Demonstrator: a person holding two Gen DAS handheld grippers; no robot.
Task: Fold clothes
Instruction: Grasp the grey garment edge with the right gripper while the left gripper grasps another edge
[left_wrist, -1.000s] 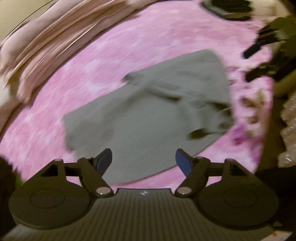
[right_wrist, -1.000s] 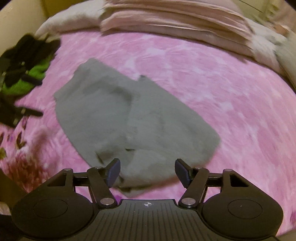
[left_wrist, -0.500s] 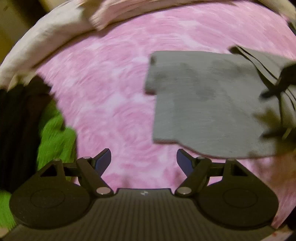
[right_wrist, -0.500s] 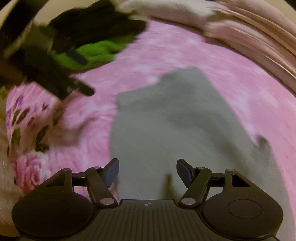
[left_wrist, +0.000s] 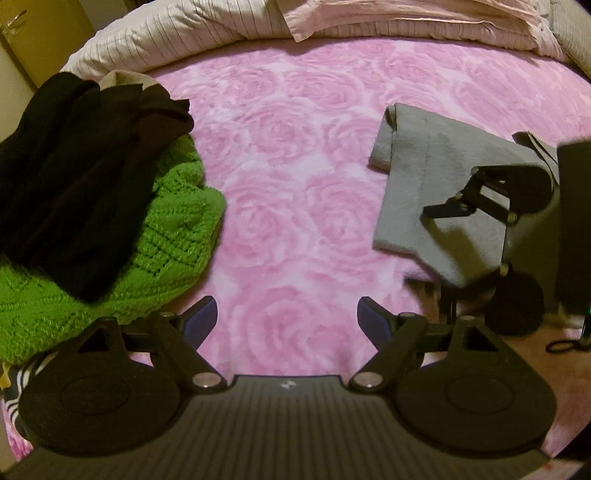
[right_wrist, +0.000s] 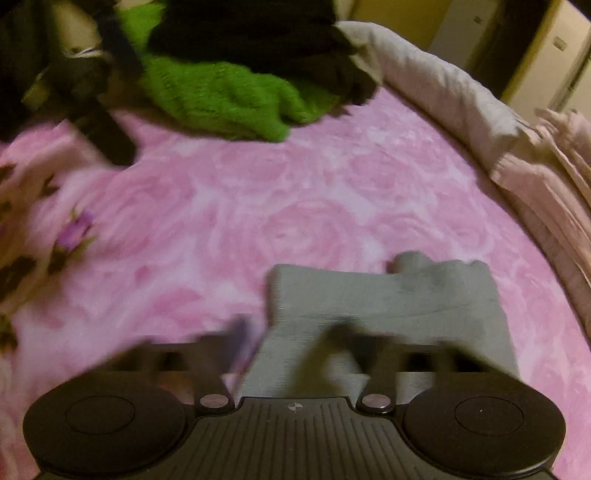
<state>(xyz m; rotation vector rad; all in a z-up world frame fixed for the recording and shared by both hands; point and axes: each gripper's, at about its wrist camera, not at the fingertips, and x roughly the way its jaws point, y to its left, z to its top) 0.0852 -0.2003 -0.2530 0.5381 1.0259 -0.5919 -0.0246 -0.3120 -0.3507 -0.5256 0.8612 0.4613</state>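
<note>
The right gripper's fingers (right_wrist: 240, 343) are smeared by motion blur — whether they press the grey garment (right_wrist: 388, 295) cannot be read there. In the left view the right gripper (left_wrist: 443, 210) covers part of that garment, which the right edge cuts off. The black clothes (left_wrist: 74, 166) hide much of the green knit (left_wrist: 173, 229).

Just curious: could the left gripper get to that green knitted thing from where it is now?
Probably yes: the left gripper, jaws opening and empty, has the green knit beside it across bare pink blanket. A black garment covers part.
</note>
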